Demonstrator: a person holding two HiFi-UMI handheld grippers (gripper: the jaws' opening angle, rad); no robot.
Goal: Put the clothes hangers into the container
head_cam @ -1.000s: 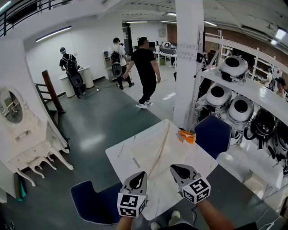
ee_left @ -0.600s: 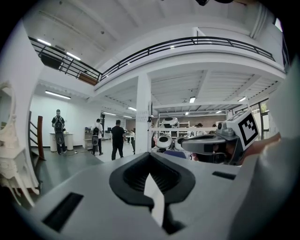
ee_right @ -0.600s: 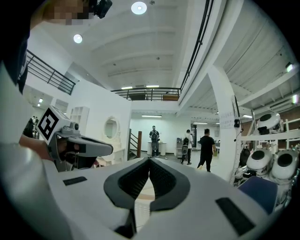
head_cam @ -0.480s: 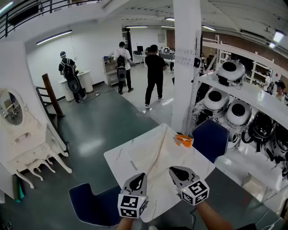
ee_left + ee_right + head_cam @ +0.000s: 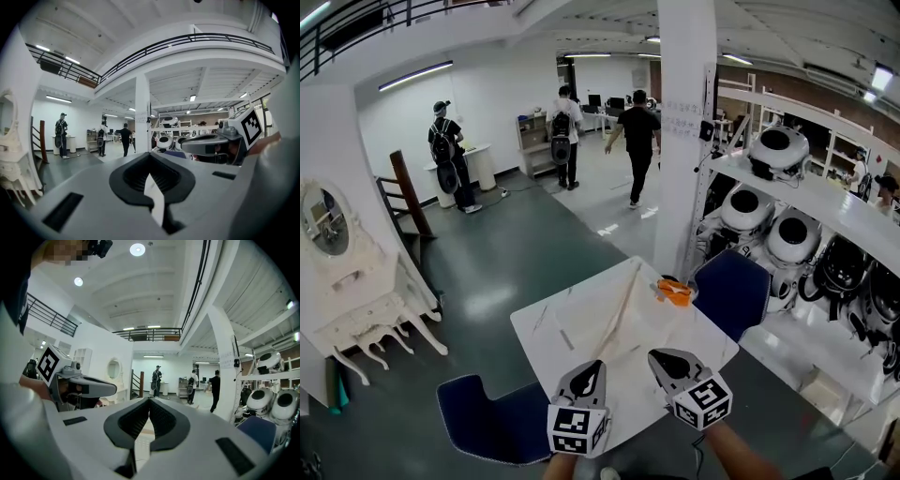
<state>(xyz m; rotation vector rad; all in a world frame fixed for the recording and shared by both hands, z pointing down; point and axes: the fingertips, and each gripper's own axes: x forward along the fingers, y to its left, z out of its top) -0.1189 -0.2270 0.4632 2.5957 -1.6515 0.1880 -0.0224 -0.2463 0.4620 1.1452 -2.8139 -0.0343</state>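
Both claws sit low over the near edge of the bench [image 5: 567, 323], side by side. The left claw [image 5: 596, 367] is closed tip to tip with nothing in it, and the right claw [image 5: 656, 357] is the same; each gripper view shows only a sliver of bench through the gap behind its tips.

Over the last second little has changed at the bench. The claws have held their place, the head view has drifted slightly, and the walker in black [image 5: 638, 141] has gone farther off across the floor.

The only likely task thing is a small orange object [image 5: 674, 292] at the far right corner, well apart from both claws. It is too small to tell whether it is hangers or container.

The task looks not yet begun, and a reach across the bench probably comes first.
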